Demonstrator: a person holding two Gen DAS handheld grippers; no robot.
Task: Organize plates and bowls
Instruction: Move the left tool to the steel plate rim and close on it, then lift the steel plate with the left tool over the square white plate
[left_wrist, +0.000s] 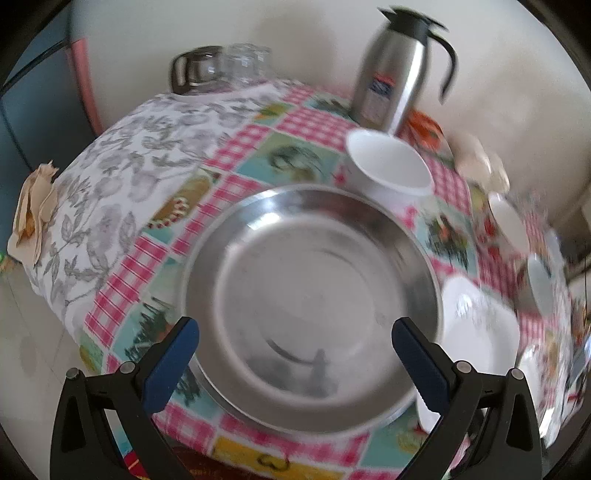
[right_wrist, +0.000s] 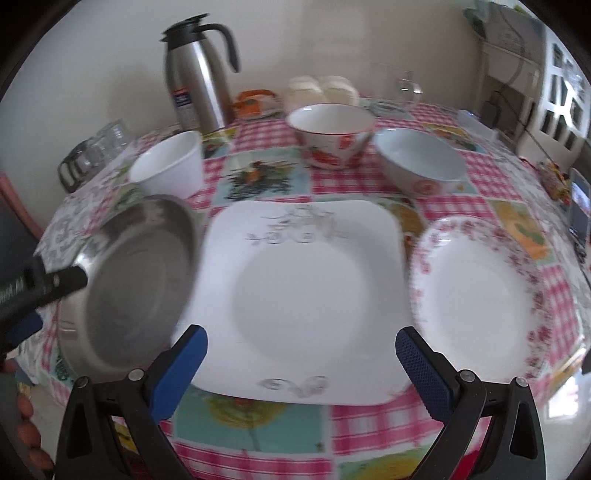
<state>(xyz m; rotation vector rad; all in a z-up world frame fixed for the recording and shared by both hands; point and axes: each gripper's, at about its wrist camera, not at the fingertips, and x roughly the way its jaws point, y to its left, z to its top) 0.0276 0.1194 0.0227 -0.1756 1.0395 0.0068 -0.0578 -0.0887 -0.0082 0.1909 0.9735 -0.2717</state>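
A steel plate (left_wrist: 314, 295) fills the left wrist view, and its right rim overlaps a square white plate (left_wrist: 480, 332). My left gripper (left_wrist: 295, 328) hangs open over the steel plate's near half, with its fingers clamped on nothing. In the right wrist view the steel plate (right_wrist: 136, 284) looks tilted against the square plate (right_wrist: 306, 288), with the left gripper (right_wrist: 44, 291) at its left rim. My right gripper (right_wrist: 301, 339) is open above the square plate's near edge. A round floral plate (right_wrist: 480, 295) lies to the right. Behind stand a white bowl (right_wrist: 170, 166), a floral bowl (right_wrist: 332, 129) and a pale bowl (right_wrist: 421, 158).
A steel thermos jug (right_wrist: 195, 74) stands at the back of the checked tablecloth (right_wrist: 369, 424), with glasses in a holder (right_wrist: 96, 151) at the back left. Crumpled paper (left_wrist: 33, 214) lies at the table's left edge. A phone (right_wrist: 578, 210) sits at the right edge.
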